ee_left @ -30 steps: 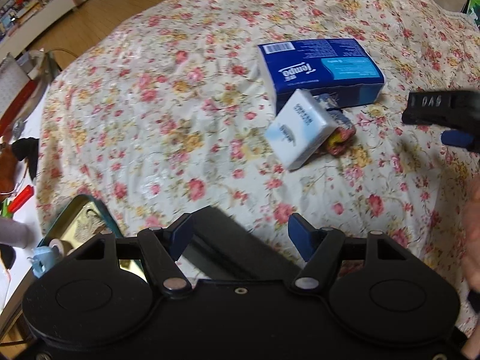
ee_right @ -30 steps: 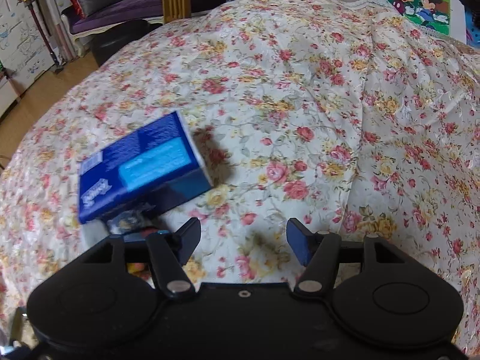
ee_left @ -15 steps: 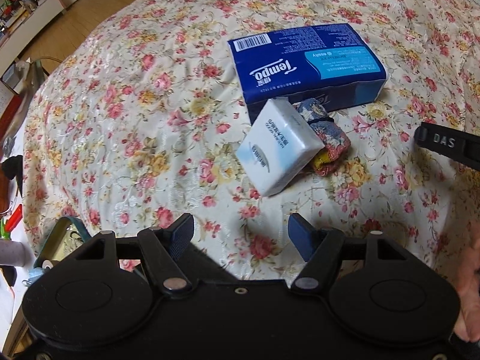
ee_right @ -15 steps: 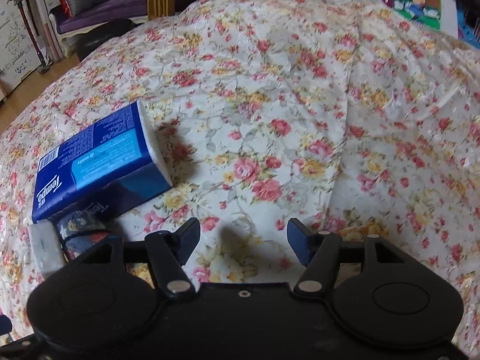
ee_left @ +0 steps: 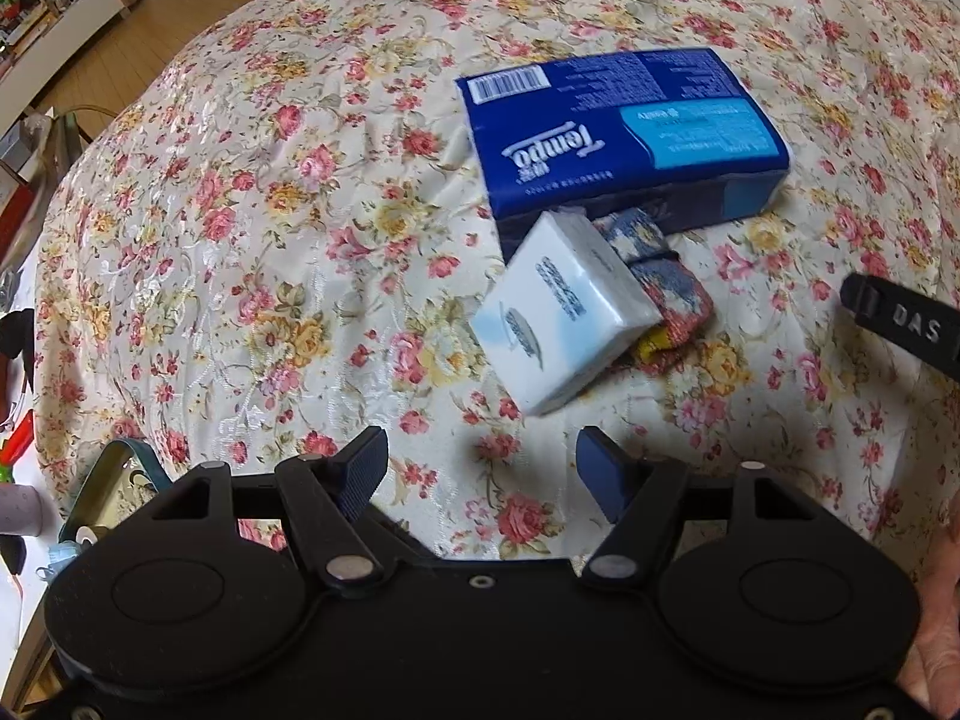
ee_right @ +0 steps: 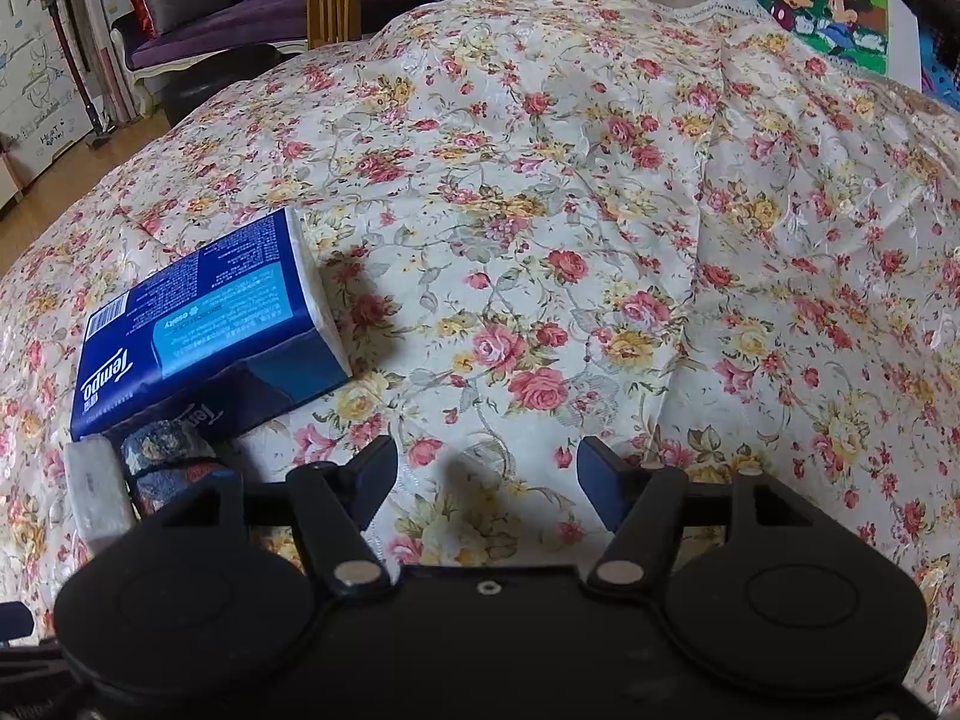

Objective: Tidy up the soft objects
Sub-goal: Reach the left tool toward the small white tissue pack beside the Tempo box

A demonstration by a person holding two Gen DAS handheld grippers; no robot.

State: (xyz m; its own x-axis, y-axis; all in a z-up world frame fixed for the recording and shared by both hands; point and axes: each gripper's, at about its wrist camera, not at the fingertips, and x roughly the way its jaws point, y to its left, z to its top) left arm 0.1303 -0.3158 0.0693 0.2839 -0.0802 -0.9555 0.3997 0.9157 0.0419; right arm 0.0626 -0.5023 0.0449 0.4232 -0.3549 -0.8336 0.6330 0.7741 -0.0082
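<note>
A blue Tempo tissue pack [ee_left: 624,132] lies on the floral bedspread [ee_left: 270,240]. A small white tissue pack [ee_left: 564,312] leans in front of it, against a folded patterned cloth pouch [ee_left: 666,294]. My left gripper [ee_left: 483,468] is open and empty, just short of the white pack. My right gripper [ee_right: 486,474] is open and empty over bare bedspread [ee_right: 600,240], to the right of the blue pack [ee_right: 204,330]. The white pack [ee_right: 99,492] and pouch [ee_right: 168,456] show at the lower left of the right wrist view. Part of the right gripper's body [ee_left: 900,324] shows in the left wrist view.
The bed edge drops off at the left to a wooden floor [ee_left: 180,0], with a teal tin [ee_left: 114,486] and clutter on a low surface. A purple sofa [ee_right: 252,6], a wooden chair [ee_right: 333,12] and a cartoon picture [ee_right: 816,0] stand beyond the bed.
My left gripper has moved forward and closer to the white pack and blue pack. My right gripper has drawn back and turned right, so the blue pack sits further left in its view.
</note>
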